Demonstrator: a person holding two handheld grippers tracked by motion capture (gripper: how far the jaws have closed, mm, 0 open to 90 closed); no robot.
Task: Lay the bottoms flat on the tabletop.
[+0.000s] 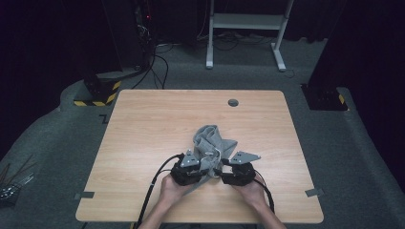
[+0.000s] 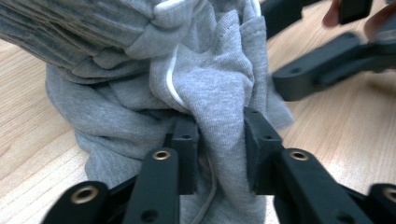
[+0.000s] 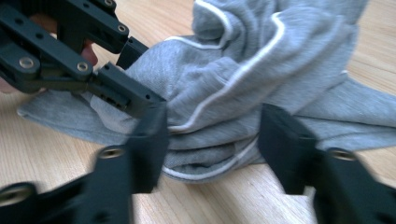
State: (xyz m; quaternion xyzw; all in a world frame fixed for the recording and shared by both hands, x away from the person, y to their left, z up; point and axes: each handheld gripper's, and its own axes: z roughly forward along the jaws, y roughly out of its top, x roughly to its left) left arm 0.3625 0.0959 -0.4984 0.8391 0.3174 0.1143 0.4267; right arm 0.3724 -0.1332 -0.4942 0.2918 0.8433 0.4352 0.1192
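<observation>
Left tongs pinch soft grey jersey garment (white-piped, crumpled); right tongs gape around its folds.

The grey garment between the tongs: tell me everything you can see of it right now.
The grey garment is soft jersey cloth with thin white piping and a ribbed band, bunched in a crumpled heap near the middle of the wooden table. A fold of it is pinched between the jaws of the left tongs. The right tongs straddle a piped fold on the other side, jaws apart, not visibly pressing it. The rest lies on the tabletop.
</observation>
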